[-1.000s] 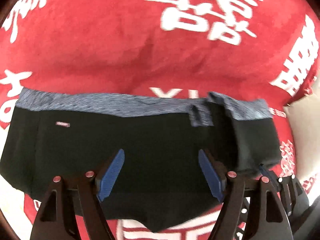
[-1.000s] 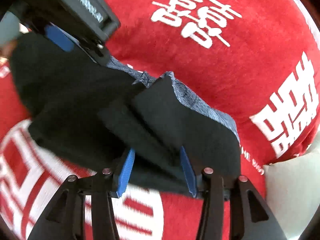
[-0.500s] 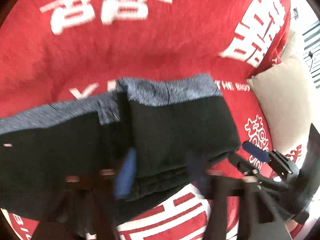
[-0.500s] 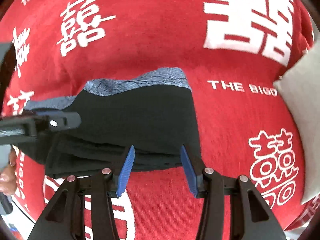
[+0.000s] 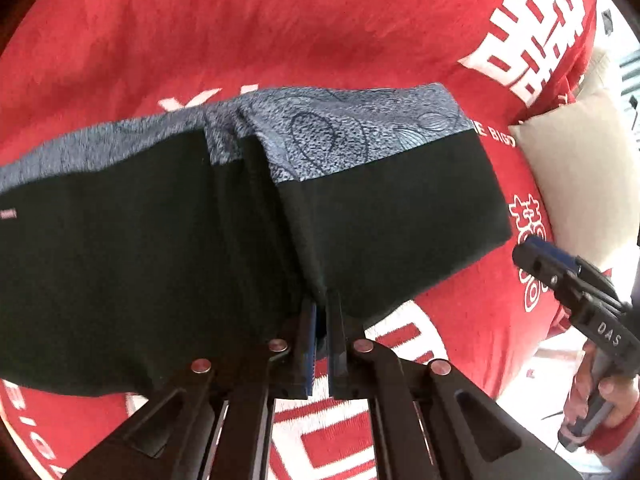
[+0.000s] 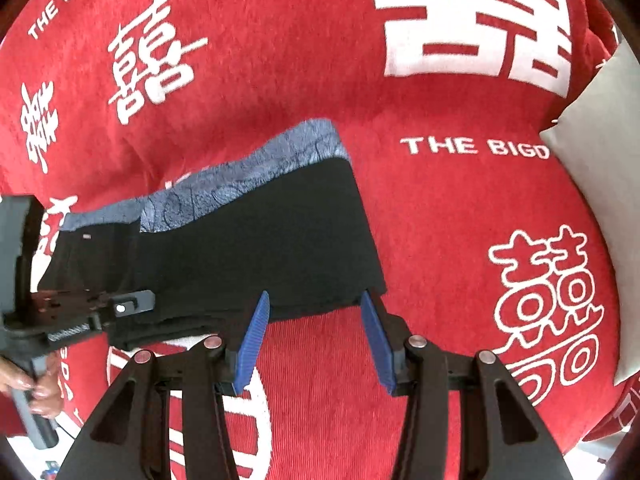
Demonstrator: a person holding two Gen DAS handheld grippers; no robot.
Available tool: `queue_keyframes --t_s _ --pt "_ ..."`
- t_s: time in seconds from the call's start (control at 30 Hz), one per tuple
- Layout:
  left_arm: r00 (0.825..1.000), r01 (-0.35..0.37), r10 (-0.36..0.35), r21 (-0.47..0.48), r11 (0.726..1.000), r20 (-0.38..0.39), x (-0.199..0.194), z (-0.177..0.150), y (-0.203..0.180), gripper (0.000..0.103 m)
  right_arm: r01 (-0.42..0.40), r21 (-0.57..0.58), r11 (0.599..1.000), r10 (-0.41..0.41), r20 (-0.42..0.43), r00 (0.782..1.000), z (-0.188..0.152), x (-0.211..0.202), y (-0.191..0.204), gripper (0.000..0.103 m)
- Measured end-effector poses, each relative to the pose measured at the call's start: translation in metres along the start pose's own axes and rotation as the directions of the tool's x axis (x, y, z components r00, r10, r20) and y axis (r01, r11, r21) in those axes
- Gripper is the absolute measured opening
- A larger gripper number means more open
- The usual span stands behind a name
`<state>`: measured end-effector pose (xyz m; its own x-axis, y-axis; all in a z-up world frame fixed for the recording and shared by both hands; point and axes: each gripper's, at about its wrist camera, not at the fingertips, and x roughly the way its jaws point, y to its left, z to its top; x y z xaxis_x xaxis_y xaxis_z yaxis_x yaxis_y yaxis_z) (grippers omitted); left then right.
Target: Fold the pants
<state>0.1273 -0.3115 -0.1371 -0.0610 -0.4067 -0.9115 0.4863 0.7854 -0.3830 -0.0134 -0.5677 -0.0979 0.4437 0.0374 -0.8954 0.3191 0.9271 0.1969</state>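
Left wrist view, going L to R: black fabric pants w/ a blue-grey patterned waistband lie flat on a red plush blanket w/ white printed characters. Waistband edge runs along the far side, roughly 9 to 2 o'clock. Right part of the pants is folded over onto the middle, so a doubled panel sits at 1–3 o'clock, its fold edge running down twd 6 o'clock. Left hand-held gripper sits at 6 o'clock at the near hem; its jaws have just been closing and are now together, pinching the hem fabric right at the base of that fold edge. At 4 o'clock the right hand-held gripper shows from the side, just off the pants' right corner, not touching. A beige cushion lies at 3 o'clock beside the blanket.

Right wrist view, L to R: left hand-held gripper's body enters at 9 o'clock, a hand on its grip at 8 o'clock, tip on the pants' near edge. Pants fill the centre-left. Right hand-held gripper at 6 o'clock has blue ribbed pads apart, straddling the near right corner of the hem w/o pressing it; red blanket shows between them.
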Motion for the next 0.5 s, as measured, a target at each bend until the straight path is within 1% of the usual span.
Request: queue_keyframes --t_s 0.13,0.23,0.33,0.43,0.47,0.5 --pt "0.999 -0.014 0.016 -0.036 0.999 0.047 -0.012 0.0 0.003 0.005 -0.02 0.0 1.0 0.02 -0.018 1.0 -0.002 0.007 0.0 0.052" --pt "0.997 -0.054 0.055 -0.014 0.998 0.054 -0.027 -0.001 -0.001 0.005 -0.038 0.02 0.999 0.038 -0.012 0.999 0.003 0.005 -0.006 0.052" --pt "0.995 -0.077 0.076 0.005 0.997 0.057 -0.04 0.005 -0.008 0.005 -0.051 0.04 0.998 0.051 -0.007 0.999 0.014 0.002 -0.014 0.052" --pt "0.993 -0.07 0.068 0.011 0.998 0.094 -0.052 0.019 -0.018 0.005 -0.061 0.055 0.997 0.061 0.006 0.998 0.033 -0.001 -0.025 0.052" --pt "0.992 -0.069 0.067 0.017 0.997 0.105 -0.055 0.024 -0.022 0.005 -0.07 0.062 0.996 0.07 0.006 0.998 0.04 -0.001 -0.029 0.05" --pt "0.991 -0.067 0.063 0.025 0.997 0.119 -0.056 0.032 -0.029 0.005 -0.081 0.07 0.994 0.08 0.006 0.997 0.048 0.0 -0.034 0.044"
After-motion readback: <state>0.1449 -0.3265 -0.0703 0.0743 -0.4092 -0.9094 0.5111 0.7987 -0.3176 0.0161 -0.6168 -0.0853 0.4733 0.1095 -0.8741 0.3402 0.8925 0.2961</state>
